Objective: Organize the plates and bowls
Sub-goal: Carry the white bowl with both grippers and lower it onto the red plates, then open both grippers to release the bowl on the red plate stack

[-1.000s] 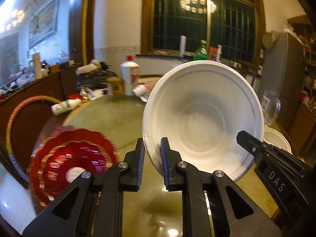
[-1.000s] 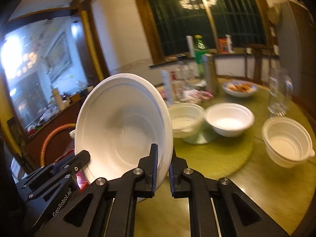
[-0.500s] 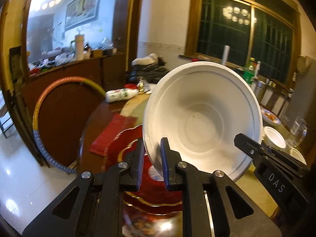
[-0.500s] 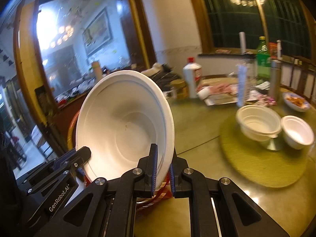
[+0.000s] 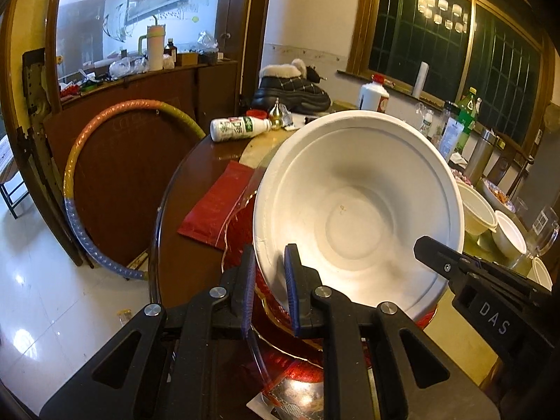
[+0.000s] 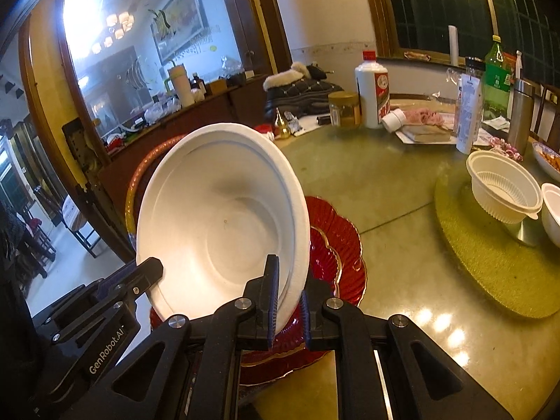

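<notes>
A large white bowl point(image 5: 357, 210) point(image 6: 224, 220) hangs tilted between both grippers. My left gripper point(image 5: 269, 280) is shut on its near left rim, and my right gripper point(image 6: 287, 301) is shut on the opposite rim. Each view also shows the other gripper's black body at the bowl's far edge. The bowl sits just above a stack of red scalloped plates with gold edges point(image 6: 336, 245) point(image 5: 241, 231) near the table's corner; whether it touches them is hidden. More white bowls point(image 6: 504, 189) point(image 5: 476, 210) stand further along the table.
The glass-topped round table point(image 6: 385, 189) carries a yellow-green mat point(image 6: 490, 252), bottles, a jar and a white liquor bottle point(image 6: 372, 87). A red cloth point(image 5: 217, 206) lies beside the plates. A hoop point(image 5: 80, 161) leans on the cabinet past the table's edge.
Both grippers have swung the bowl leftward and slightly down, from over the table's middle to above the red plates. Their hold on the rim is unchanged.
</notes>
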